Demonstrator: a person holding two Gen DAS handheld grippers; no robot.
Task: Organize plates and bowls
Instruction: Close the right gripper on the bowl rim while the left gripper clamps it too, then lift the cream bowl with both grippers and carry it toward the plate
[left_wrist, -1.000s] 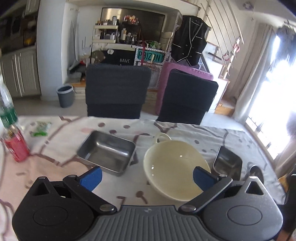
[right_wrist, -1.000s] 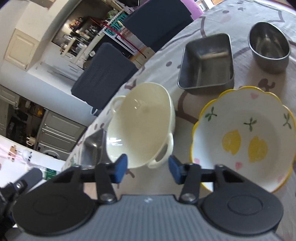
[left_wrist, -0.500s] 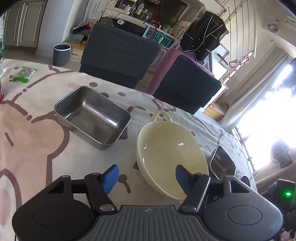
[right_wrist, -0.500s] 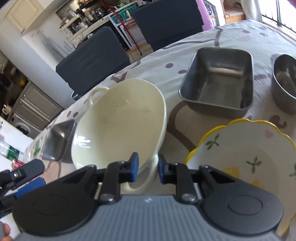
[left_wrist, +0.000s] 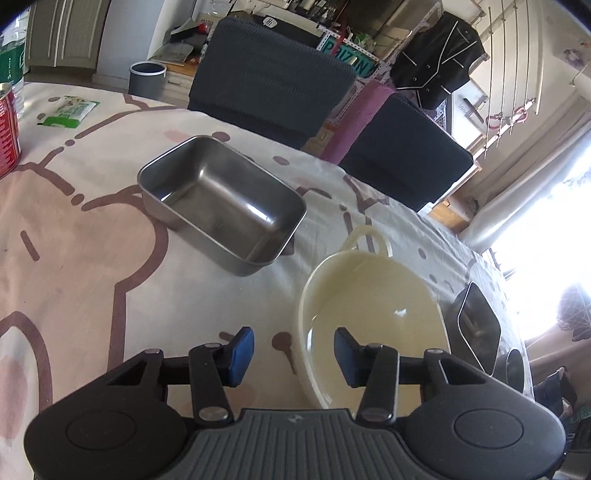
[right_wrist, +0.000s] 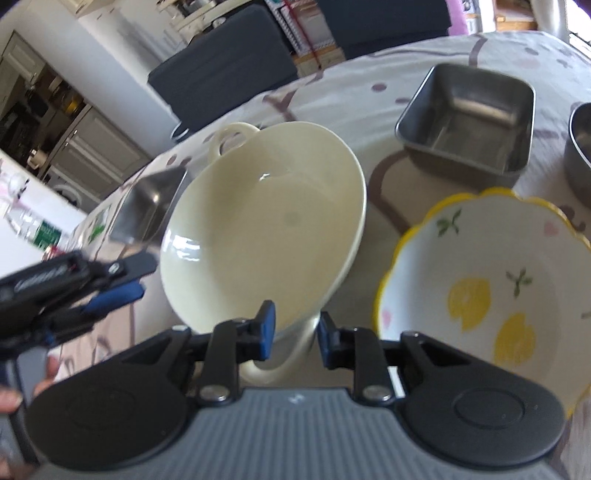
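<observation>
A cream two-handled bowl (right_wrist: 266, 221) is tilted up off the table, held by its near handle in my right gripper (right_wrist: 293, 332), which is shut on that handle. The bowl also shows in the left wrist view (left_wrist: 373, 325), low right. My left gripper (left_wrist: 293, 354) is open, its fingers either side of the bowl's near rim, not touching. A white lemon-print bowl (right_wrist: 487, 291) sits right of the cream bowl. A large steel rectangular tray (left_wrist: 221, 199) lies left of the cream bowl; a smaller steel tray (right_wrist: 469, 118) lies behind the lemon bowl.
A round steel bowl (right_wrist: 580, 147) is at the right edge. A red can (left_wrist: 7, 133), a water bottle (left_wrist: 11, 59) and a green packet (left_wrist: 68, 110) stand far left on the patterned tablecloth (left_wrist: 74, 258). Two dark chairs (left_wrist: 273, 88) stand behind the table.
My right gripper closed on the cream bowl's near handle and tipped the bowl up. My left gripper narrowed and moved toward the bowl's rim.
</observation>
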